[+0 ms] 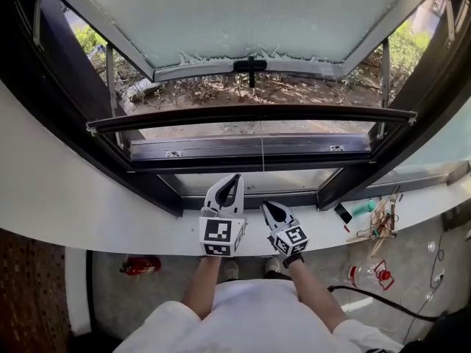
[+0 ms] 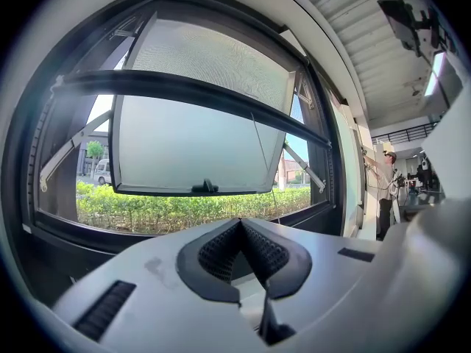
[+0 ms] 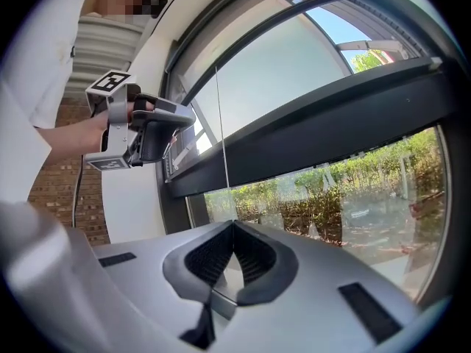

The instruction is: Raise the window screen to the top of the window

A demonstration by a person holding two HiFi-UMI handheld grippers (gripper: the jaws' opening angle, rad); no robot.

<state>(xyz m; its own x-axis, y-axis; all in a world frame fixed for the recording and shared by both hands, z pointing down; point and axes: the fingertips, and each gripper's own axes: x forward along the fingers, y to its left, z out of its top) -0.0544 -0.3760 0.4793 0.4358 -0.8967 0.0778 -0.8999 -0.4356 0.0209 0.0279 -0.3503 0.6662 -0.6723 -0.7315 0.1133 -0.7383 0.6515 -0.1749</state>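
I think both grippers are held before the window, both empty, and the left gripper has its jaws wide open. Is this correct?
No, one point is wrong. The left gripper has its jaws shut, tips together, as the left gripper view shows. The rest is right: it and the right gripper are before the window, both empty.

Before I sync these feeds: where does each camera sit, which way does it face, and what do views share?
Head view: on the head, facing steeply down at the sill; shows forearms, left gripper, right gripper.
Left gripper view: on the left gripper, facing out the window; shows its shut jaws.
Right gripper view: on the right gripper, facing along the window; shows its shut jaws, the left gripper.
Shared: all three show the bar and cord.
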